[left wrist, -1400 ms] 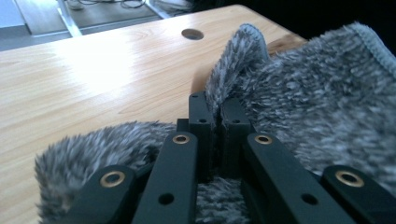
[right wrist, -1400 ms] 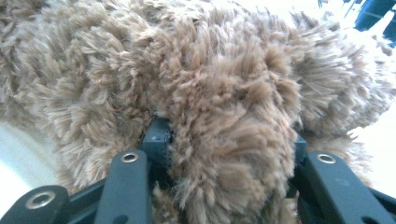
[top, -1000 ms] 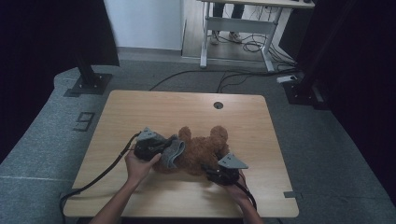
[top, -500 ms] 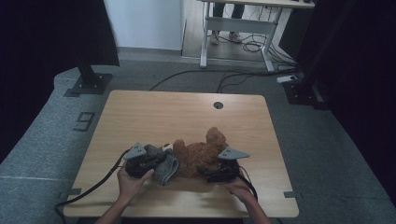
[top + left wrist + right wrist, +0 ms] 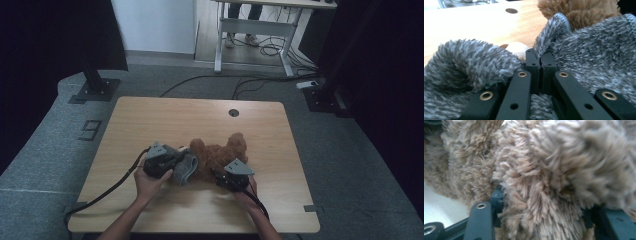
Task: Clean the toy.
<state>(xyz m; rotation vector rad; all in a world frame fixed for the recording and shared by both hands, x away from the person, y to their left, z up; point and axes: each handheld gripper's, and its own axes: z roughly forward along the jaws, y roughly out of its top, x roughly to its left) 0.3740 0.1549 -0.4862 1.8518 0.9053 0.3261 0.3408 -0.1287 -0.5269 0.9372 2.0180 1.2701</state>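
Observation:
A brown plush toy (image 5: 220,152) lies at the middle of the wooden table (image 5: 150,115), with a grey fuzzy cloth (image 5: 186,169) against its left side. My left gripper (image 5: 180,161) is shut on an edge of that cloth; in the left gripper view the jaws (image 5: 540,56) pinch the grey cloth (image 5: 594,55), with the plush (image 5: 579,10) behind it. My right gripper (image 5: 218,175) is at the toy's near right side. Its jaws have just been closing, and the brown fur (image 5: 549,165) packs the space between them, so the right gripper (image 5: 544,202) grips the toy.
A round cable hole (image 5: 233,113) sits near the table's far edge. A black cable (image 5: 110,187) trails from the left gripper off the near left corner. Desk legs and cables (image 5: 260,50) stand on the floor beyond the table.
The left gripper with the grey cloth dipped toward the near edge, then came back toward the plush. The right gripper edged left into the toy's fur.

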